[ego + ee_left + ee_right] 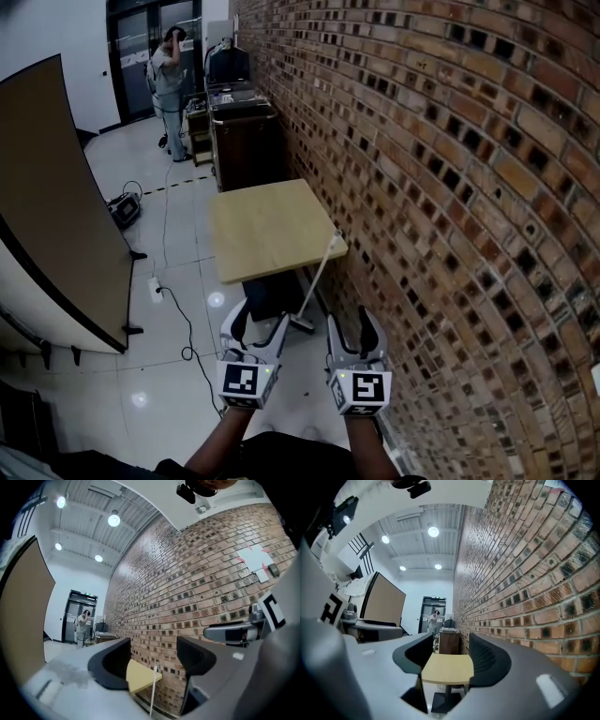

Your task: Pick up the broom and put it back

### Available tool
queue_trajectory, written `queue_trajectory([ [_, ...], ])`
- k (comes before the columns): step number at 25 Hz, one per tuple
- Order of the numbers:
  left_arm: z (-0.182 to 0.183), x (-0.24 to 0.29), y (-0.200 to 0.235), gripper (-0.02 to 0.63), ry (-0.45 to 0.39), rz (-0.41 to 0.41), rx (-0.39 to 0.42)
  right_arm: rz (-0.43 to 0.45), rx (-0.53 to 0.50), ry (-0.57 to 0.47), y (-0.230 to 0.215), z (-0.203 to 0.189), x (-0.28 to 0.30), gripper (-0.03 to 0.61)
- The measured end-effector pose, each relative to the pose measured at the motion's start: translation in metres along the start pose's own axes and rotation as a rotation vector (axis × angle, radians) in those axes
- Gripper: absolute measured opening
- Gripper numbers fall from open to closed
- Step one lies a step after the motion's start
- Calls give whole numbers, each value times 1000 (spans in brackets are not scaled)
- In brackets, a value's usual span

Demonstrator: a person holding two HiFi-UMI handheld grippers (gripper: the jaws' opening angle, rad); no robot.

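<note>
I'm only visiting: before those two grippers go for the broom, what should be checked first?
1. Target located: ok, the broom leans on the table corner beside the brick wall.
2. Jaws of the left gripper apart, empty: ok.
3. Jaws of the right gripper apart, empty: ok.
4. Handle within the jaws: not ok, both grippers are short of it.
5. Where it goes back: cannot tell.
6. The person well away: ok.

The left forearm (217, 448) and right forearm (364, 445) reach forward side by side. The left gripper (258, 323) and right gripper (351, 323) point ahead, roughly level and close together, their marker cubes facing up. On each the jaws stand apart and grip nothing.
</note>
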State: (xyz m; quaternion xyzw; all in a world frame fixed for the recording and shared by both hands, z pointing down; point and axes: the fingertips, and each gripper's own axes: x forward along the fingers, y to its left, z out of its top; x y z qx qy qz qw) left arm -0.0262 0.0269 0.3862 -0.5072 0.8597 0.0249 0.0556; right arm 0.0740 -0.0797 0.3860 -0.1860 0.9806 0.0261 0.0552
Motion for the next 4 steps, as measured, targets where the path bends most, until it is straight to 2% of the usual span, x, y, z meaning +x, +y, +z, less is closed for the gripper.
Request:
queue_trajectory([
  [4, -4, 3, -6, 321, 3, 7, 5, 1, 4, 8, -8, -4, -5, 244],
])
